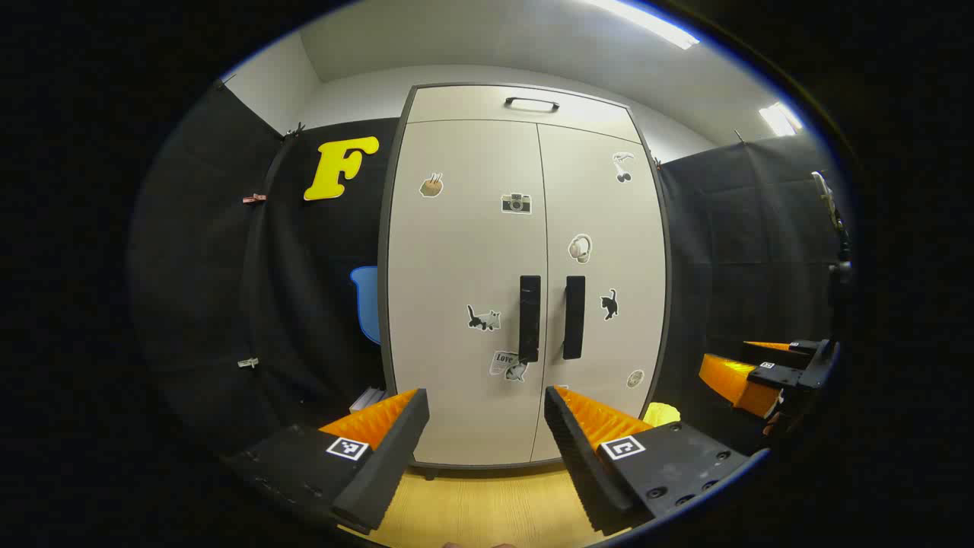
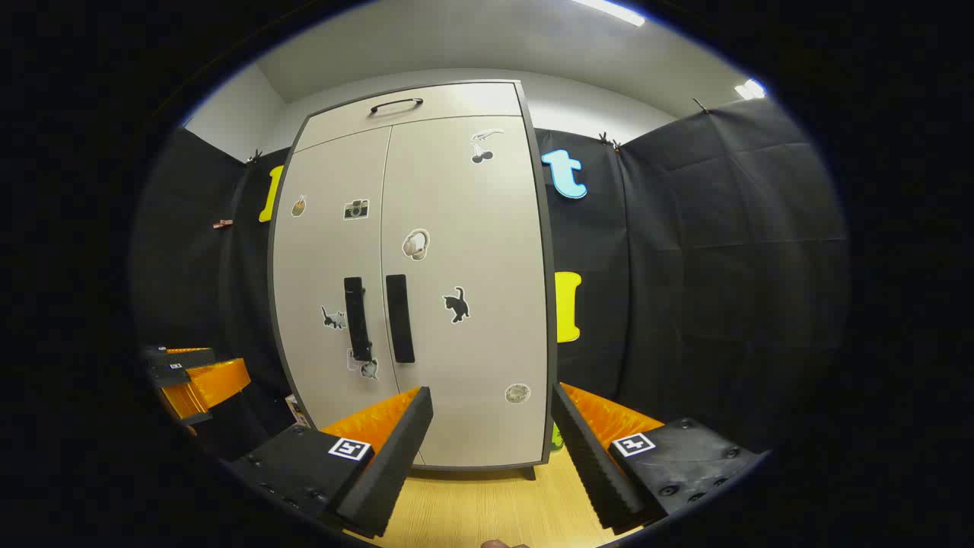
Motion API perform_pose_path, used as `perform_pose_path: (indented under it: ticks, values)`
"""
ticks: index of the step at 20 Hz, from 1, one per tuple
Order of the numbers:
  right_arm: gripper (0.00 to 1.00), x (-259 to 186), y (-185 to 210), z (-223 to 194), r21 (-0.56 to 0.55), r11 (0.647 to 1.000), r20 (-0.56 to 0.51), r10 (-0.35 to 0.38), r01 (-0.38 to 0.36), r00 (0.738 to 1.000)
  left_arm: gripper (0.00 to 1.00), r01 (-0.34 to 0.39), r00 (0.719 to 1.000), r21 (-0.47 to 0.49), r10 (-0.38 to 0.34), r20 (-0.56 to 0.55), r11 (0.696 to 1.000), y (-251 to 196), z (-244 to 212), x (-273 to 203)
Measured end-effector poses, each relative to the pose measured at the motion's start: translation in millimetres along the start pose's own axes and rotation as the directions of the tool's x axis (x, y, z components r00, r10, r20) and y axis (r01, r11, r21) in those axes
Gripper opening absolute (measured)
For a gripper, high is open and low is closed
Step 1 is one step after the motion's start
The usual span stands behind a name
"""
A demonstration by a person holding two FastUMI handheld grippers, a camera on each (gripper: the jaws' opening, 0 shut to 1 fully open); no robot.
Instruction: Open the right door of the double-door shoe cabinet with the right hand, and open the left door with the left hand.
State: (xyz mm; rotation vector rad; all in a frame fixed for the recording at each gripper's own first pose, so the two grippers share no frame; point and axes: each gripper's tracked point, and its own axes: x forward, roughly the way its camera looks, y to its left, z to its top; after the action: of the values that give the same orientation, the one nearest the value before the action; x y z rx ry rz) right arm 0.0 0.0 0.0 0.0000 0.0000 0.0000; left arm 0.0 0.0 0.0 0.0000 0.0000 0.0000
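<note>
A pale double-door shoe cabinet (image 1: 464, 251) (image 2: 464, 228) stands upright ahead, both doors closed and dotted with stickers. Two dark vertical handles flank the centre seam: the left door handle (image 1: 529, 318) (image 2: 354, 318) and the right door handle (image 1: 574, 317) (image 2: 400, 318). My left gripper (image 1: 487, 438) is open, well short of the cabinet, roughly in line with the left handle. My right gripper (image 2: 491, 441) is also open, held back from the cabinet and aimed at the right door's lower part. Each gripper appears at the edge of the other's view, the right gripper (image 1: 749, 373) and the left gripper (image 2: 194, 377).
A top flap with a dark handle (image 1: 531, 103) caps the cabinet. Black cloth walls (image 2: 723, 266) close in on both sides. Wooden flooring (image 1: 487, 506) runs from me to the cabinet's base. Small objects (image 1: 369, 397) lie beside the cabinet's lower left corner, and a yellow item (image 1: 660, 413) by its right.
</note>
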Motion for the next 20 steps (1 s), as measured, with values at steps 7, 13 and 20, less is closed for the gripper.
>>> perform_pose_path:
  ticks: [7, 13, 20]
  values:
    - [0.99, -5.5, 3.6, 3.4, 0.006, 1.000, 0.005, -0.003, 0.003, 1.000, 0.95, 0.001, 1.000, -0.002, -0.002, -0.012, 1.000, 8.6, -4.2, -5.5]
    - [0.99, -16.9, 7.8, -7.3, 0.015, 0.999, -0.029, -0.038, 0.038, 0.999, 0.95, 0.013, 1.000, -0.008, -0.013, -0.029, 1.000, 18.1, -16.4, -19.9]
    - [0.98, -38.1, 25.2, -10.8, 0.009, 0.999, -0.025, -0.052, 0.053, 0.998, 0.95, 0.053, 0.998, 0.025, -0.052, -0.043, 0.998, 25.8, -25.3, -39.3]
